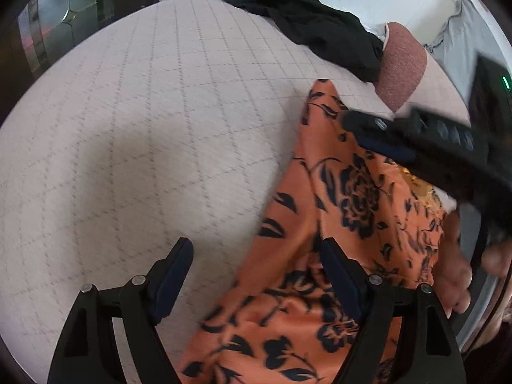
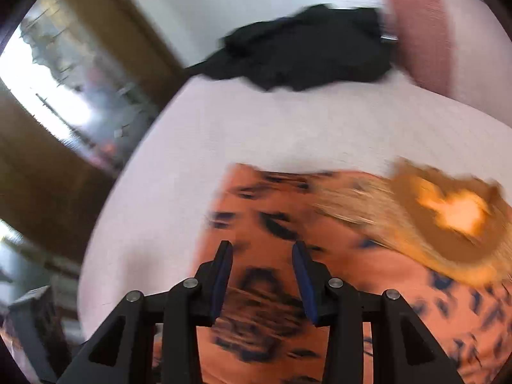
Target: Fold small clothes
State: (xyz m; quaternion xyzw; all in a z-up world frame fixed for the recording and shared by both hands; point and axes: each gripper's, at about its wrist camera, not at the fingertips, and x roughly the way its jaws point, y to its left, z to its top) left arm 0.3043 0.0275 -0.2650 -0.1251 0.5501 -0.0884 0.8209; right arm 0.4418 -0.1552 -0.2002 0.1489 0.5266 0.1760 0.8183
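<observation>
An orange garment with a dark floral print (image 1: 326,256) lies on the pale checked bed surface (image 1: 144,147). My left gripper (image 1: 256,256) is open above the garment's left edge, its right finger over the cloth and its left finger over the bed. My right gripper shows in the left wrist view (image 1: 377,134) reaching over the garment's upper part. In the blurred right wrist view my right gripper (image 2: 262,249) is open, empty, just above the orange garment (image 2: 272,320). A brighter yellow-orange patch (image 2: 448,217) lies at its right.
A black garment (image 1: 307,22) lies crumpled at the far edge of the bed; it also shows in the right wrist view (image 2: 304,51). A reddish-brown cloth (image 1: 400,64) sits beside it. Dark wooden furniture with glass (image 2: 64,112) stands to the left.
</observation>
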